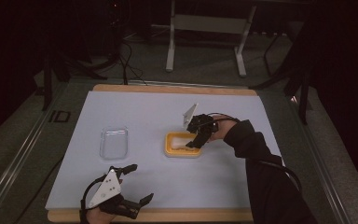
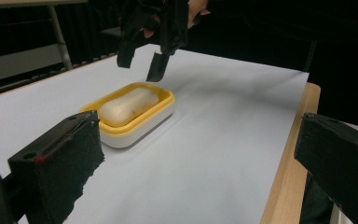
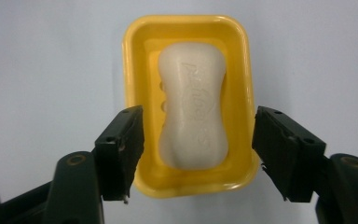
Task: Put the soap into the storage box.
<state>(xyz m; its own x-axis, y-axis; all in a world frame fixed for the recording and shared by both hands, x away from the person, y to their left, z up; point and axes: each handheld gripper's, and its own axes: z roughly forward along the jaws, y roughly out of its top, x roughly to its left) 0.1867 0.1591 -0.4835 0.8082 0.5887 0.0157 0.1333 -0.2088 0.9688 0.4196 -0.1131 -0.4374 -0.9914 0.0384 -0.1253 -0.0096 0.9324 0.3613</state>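
Note:
A white bar of soap (image 3: 193, 105) lies in a yellow soap dish (image 3: 130, 60) with a white base, near the middle of the pale blue mat (image 1: 168, 112). My right gripper (image 3: 200, 151) hangs open just above the dish's near end, one jaw to each side of it, holding nothing. In the high view the right gripper (image 1: 193, 141) hovers over the dish (image 1: 170, 150). My left gripper (image 1: 139, 184) rests open and holding nothing near the table's front left. From the left gripper (image 2: 200, 158), the dish (image 2: 163, 109) and the soap (image 2: 128, 106) are seen ahead.
A clear plastic lid or tray (image 1: 113, 142) lies flat on the mat, left of the dish. The wooden table edge (image 1: 168, 214) runs along the front. A white table frame (image 1: 205, 28) stands on the floor beyond.

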